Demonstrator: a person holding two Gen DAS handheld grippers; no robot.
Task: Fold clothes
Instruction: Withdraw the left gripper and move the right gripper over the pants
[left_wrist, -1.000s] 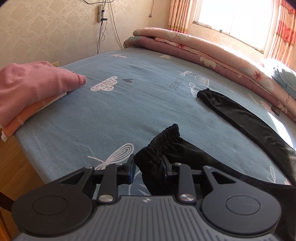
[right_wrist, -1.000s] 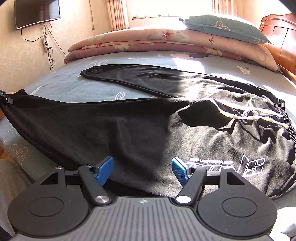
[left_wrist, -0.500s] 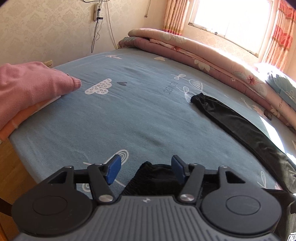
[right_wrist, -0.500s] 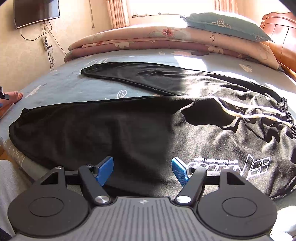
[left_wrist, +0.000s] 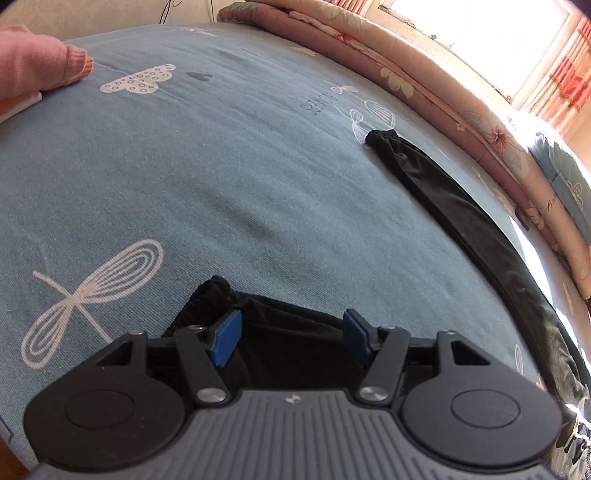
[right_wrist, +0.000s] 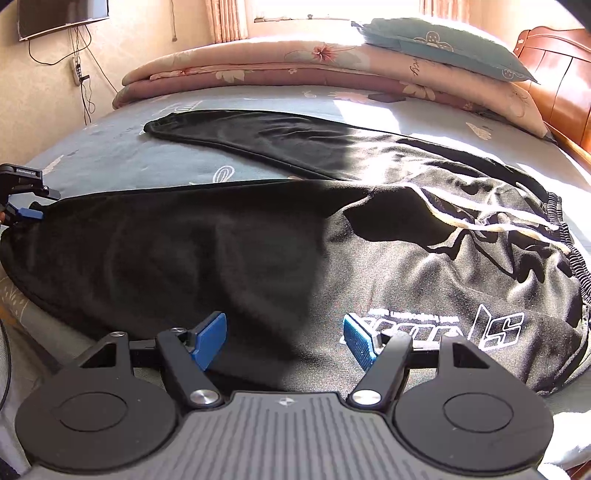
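Note:
Black trousers (right_wrist: 258, 240) with a white logo (right_wrist: 480, 328) lie spread across the blue patterned bedsheet (left_wrist: 221, 184), both legs pointing left in the right wrist view. The near leg's cuff (left_wrist: 214, 291) lies flat just under my left gripper (left_wrist: 291, 332), whose blue pads stand apart and press on nothing. The far leg (left_wrist: 424, 177) runs diagonally toward the quilt. My right gripper (right_wrist: 284, 339) hovers open over the thigh area beside the logo. The elastic waistband (right_wrist: 569, 251) is bunched at the right. The left gripper's fingers (right_wrist: 27, 212) show at the near cuff.
A folded pink sweater (left_wrist: 33, 62) on a small stack sits at the bed's left corner. A rolled floral quilt (right_wrist: 295, 62) and a teal pillow (right_wrist: 443, 44) line the far side. A wooden headboard (right_wrist: 561, 85) stands at right. The bed edge drops off at lower left.
My left gripper let go of the near cuff and opened, then dipped closer to the bed. The lifted leg has dropped flat on the sheet. The right gripper has not moved.

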